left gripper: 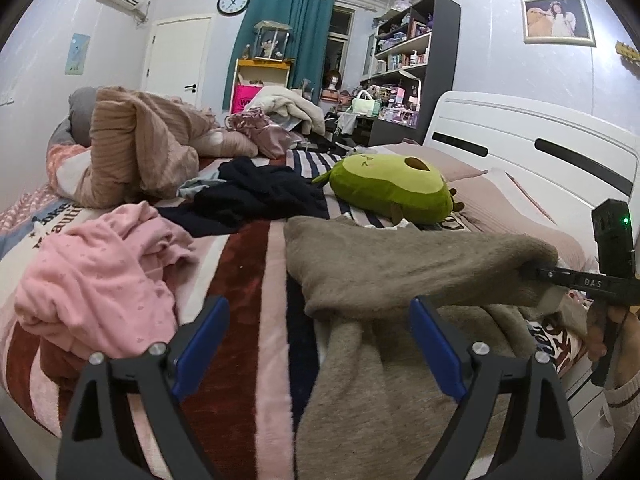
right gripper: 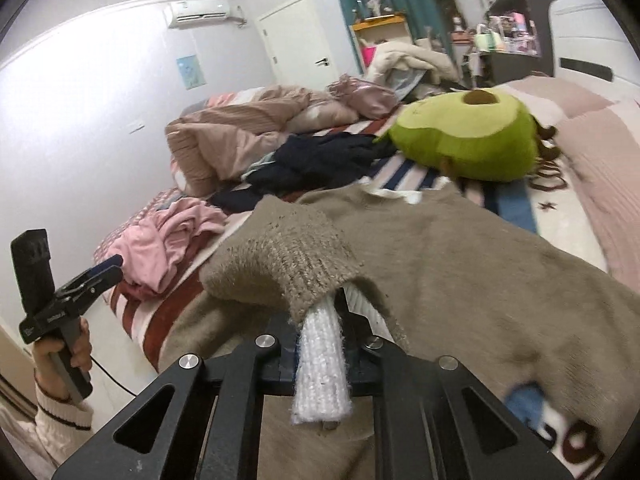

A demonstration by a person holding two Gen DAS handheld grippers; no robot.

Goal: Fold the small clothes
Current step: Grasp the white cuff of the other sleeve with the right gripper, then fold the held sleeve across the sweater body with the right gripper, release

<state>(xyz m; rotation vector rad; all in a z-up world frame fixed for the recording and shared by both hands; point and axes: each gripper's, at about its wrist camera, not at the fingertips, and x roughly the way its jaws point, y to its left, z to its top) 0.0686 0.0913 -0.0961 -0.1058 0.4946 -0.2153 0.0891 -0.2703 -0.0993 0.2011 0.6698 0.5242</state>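
Avocado plush [left gripper: 394, 190] lies beyond taupe sweater [left gripper: 400, 272].

Your right tool [left gripper: 532, 272] carries the letters "DAS" on its arm. The bedspread [left gripper: 60, 220] shows partial print, perhaps "oke" and "autif". Nothing else reads clearly.

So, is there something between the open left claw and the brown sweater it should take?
Nothing visible. The left claw is open just above the sweater, with only bare knit between its fingers. The right claw already grips the sleeve cuff. The pink garment lies off to the side.
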